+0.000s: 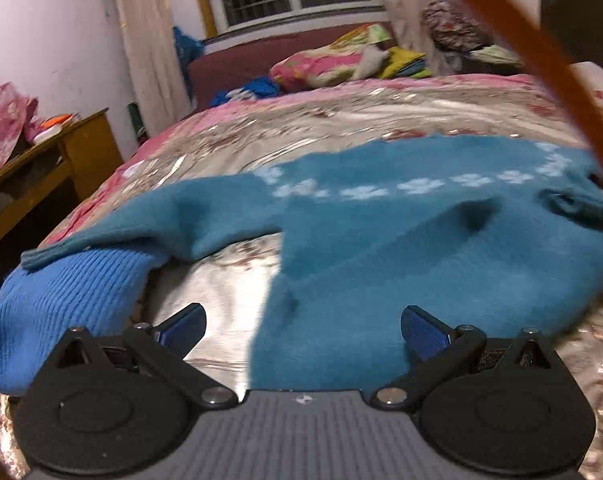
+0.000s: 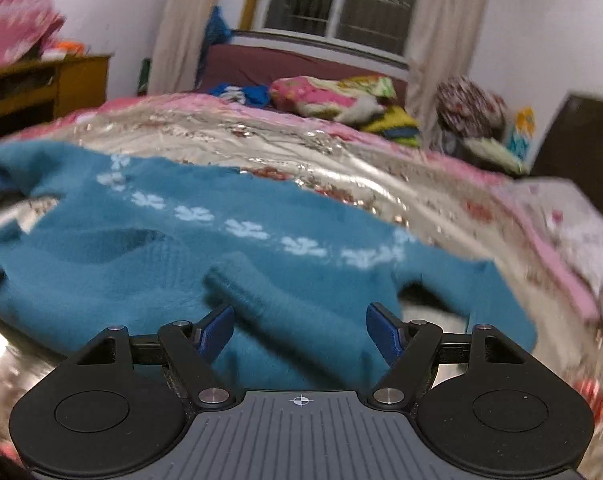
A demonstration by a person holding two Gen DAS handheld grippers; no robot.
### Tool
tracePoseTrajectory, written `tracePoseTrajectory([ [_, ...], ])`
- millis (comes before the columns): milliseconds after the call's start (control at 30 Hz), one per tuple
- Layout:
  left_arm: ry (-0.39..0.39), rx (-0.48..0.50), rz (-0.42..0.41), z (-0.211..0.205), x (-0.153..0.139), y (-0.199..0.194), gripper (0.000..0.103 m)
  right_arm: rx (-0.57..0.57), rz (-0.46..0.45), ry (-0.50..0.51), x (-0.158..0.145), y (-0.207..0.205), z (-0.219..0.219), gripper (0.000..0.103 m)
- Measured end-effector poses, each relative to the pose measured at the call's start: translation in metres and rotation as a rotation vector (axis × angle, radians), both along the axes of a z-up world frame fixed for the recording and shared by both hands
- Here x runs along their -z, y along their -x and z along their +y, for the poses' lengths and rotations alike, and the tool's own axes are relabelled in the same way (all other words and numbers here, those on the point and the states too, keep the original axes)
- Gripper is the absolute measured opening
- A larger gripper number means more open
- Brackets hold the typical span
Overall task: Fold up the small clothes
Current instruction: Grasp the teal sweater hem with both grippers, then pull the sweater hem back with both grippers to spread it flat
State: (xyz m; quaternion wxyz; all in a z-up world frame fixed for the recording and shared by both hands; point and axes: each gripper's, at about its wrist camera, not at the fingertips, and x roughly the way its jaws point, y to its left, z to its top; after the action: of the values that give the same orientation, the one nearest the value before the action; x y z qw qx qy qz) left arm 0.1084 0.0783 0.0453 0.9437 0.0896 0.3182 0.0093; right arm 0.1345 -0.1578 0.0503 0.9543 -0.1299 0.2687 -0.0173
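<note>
Nearest the left wrist lens: left hand-held gripper (image 1: 303, 330), blue pads (image 1: 421, 334) spread wide, nothing pinched, hovering over the near edge of a teal sweater (image 1: 381, 248). Spread flat on the bed (image 1: 341, 128), across a shiny floral quilt (image 1: 229, 292), body toward the right, one sleeve (image 1: 149, 220) stretched out to the left. Row of white flower motifs (image 1: 417, 186) across the far part of the knit. Under the tip of that sleeve, a brighter blue ribbed garment (image 1: 61, 304), at the bed's left edge. Orange strap (image 1: 541, 52) slanting across the upper right, blurred. Nearest the right wrist lens: right hand-held gripper (image 2: 300, 330), likewise released, pads (image 2: 217, 332) well apart, empty, poised above the same sweater (image 2: 141, 280). Second sleeve (image 2: 269, 300) folded in over the body, its ribbed cuff lying just ahead of the gap between the pads, not gripped. Farther back: heap of bright bedding (image 2: 329, 96) at the head of the bed, maroon headboard (image 2: 241, 64), barred window (image 2: 341, 4) between pale curtains (image 2: 181, 28), wooden cabinet (image 2: 81, 76) at left with pink cloth on top. Both views smeared by motion blur; fine detail of the knit not readable.
</note>
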Motion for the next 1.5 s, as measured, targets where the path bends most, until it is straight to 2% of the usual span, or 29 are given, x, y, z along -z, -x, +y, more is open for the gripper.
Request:
tracePoseTrajectory([
  [167,0.004,-0.031,0.055,0.015,0.012,-0.018,0.102,-0.034,0.059,0.012,0.012,-0.026,-0.005,0.072],
  [233,0.032,-0.036,0.077,0.019,0.014,-0.024,0.091,-0.048,0.075,0.009,0.015,-0.032,-0.006,0.072],
  [267,0.053,-0.039,0.087,0.021,0.015,-0.027,0.087,-0.056,0.079,0.011,0.016,-0.034,-0.006,0.068],
  [333,0.103,-0.043,0.111,0.026,0.017,-0.033,0.069,-0.077,0.095,-0.002,0.017,-0.036,-0.006,0.057],
  [400,0.166,-0.040,0.139,0.032,0.017,-0.038,0.057,-0.093,0.112,-0.030,0.016,-0.037,-0.008,0.041],
  [467,0.216,-0.031,0.151,0.036,0.017,-0.041,0.049,-0.110,0.126,-0.043,0.014,-0.039,-0.010,0.032],
  [567,0.232,-0.015,0.146,0.038,0.014,-0.043,0.034,-0.120,0.130,-0.061,0.010,-0.041,-0.011,0.019],
  [633,0.245,-0.003,0.150,0.041,0.013,-0.042,0.022,-0.119,0.128,-0.088,0.006,-0.041,-0.012,0.014],
  [867,0.369,0.072,0.131,0.056,0.000,-0.012,0.018,-0.100,0.096,-0.217,-0.018,-0.010,-0.032,0.009],
  [1067,0.408,0.142,0.142,0.064,-0.008,0.036,0.018,-0.079,0.071,-0.275,-0.042,0.062,-0.062,0.008],
  [1167,0.402,0.160,0.180,0.068,-0.004,0.057,0.019,-0.022,0.097,-0.278,-0.042,0.095,-0.080,0.007],
  [1200,0.403,0.165,0.201,0.069,-0.001,0.062,0.020,-0.009,0.113,-0.277,-0.040,0.106,-0.086,0.001],
  [1233,0.403,0.167,0.219,0.070,0.002,0.068,0.020,0.002,0.126,-0.274,-0.036,0.115,-0.091,0.000],
  [1400,0.348,0.160,0.261,0.071,0.003,0.092,0.021,0.085,0.214,-0.228,-0.018,0.145,-0.110,0.007],
  [1500,0.332,0.153,0.248,0.074,-0.005,0.103,0.021,0.110,0.215,-0.209,-0.019,0.160,-0.113,0.010],
])
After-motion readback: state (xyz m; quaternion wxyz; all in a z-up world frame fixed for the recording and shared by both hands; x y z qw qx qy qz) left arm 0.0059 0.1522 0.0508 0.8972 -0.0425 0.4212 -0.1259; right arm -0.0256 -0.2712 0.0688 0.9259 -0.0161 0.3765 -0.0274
